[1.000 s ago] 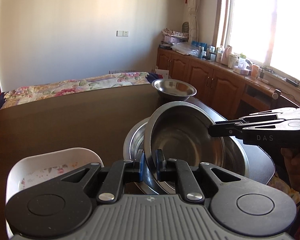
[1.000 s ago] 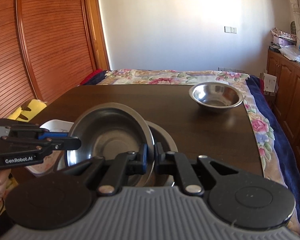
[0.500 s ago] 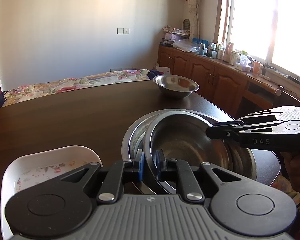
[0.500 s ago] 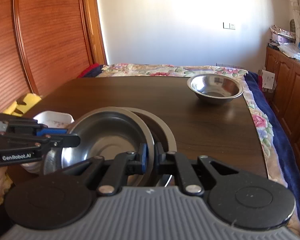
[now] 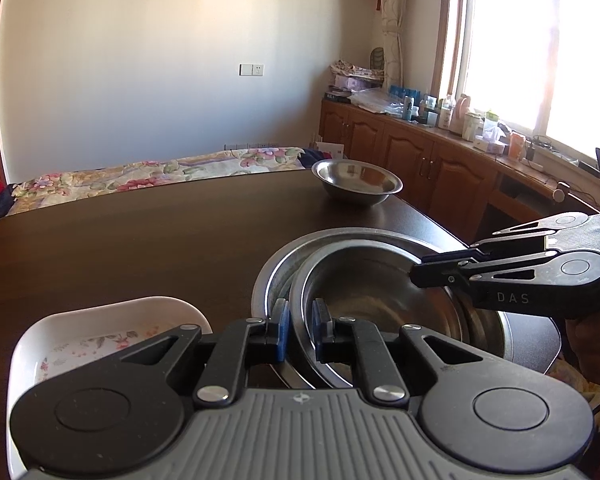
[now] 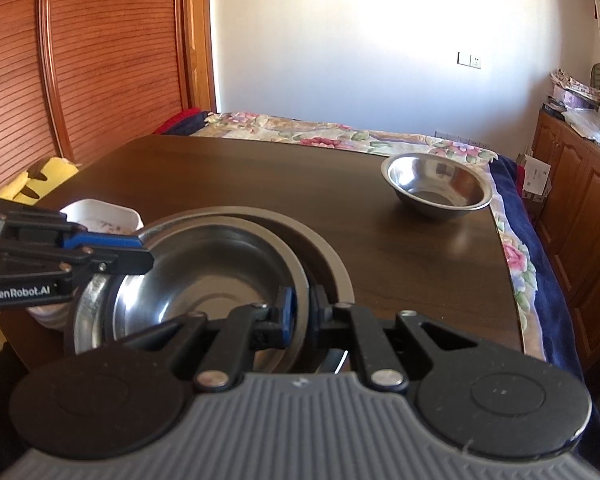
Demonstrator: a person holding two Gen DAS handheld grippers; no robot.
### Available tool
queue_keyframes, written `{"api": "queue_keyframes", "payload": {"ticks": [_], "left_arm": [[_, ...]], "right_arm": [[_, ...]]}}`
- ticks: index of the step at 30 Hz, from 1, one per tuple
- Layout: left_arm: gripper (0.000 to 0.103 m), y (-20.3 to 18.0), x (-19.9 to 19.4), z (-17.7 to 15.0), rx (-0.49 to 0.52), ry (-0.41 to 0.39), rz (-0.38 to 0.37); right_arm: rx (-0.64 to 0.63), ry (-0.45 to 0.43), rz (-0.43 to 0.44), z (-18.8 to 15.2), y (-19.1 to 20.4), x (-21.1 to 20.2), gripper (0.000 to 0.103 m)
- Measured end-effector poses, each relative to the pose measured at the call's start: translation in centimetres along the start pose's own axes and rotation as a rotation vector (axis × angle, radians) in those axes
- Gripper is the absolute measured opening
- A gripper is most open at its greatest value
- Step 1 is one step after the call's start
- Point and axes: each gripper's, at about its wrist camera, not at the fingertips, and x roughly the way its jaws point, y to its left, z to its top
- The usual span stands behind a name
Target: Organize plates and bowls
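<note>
Left wrist view: the left gripper (image 5: 299, 330) pinches the near rim of a shiny round steel bowl (image 5: 384, 304), which sits nested inside a wider round steel basin (image 5: 278, 276) on the dark brown wooden bench (image 5: 140, 240). At 3 o'clock the right gripper (image 5: 416, 270) is clamped on the bowl's opposite rim. A white rounded-square ceramic dish with a floral print (image 5: 100, 332) lies at 9 o'clock, just beside the basin. A second, smaller steel bowl (image 5: 356, 186) stands well apart at 12 o'clock near the bench's far edge.

Right wrist view: the right gripper (image 6: 302, 312) grips the steel bowl (image 6: 204, 276) by its near rim, blue pads either side. The left gripper (image 6: 148, 254) holds the rim at 9 o'clock. The basin (image 6: 320, 252) rings the bowl; the white dish (image 6: 104, 216) peeks out behind the left gripper. The smaller bowl (image 6: 436, 186) sits at 1 o'clock.
</note>
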Motion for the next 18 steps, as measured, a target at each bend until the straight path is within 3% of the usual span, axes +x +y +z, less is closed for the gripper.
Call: {"api": "queue_keyframes", "payload": {"ticks": [9,18], "left_arm": [[0.014,0.23,-0.57,0.6,-0.006,-0.028,0.011],[0.014,-0.12,-0.52,0.81,0.007,-0.036,0.014]], "right_arm": [[-0.019,0.013,-0.021,0.05,0.34,0.35,0.01],[0.028,-0.032,-0.011,0.04,-0.13,-0.32,0.01]]}}
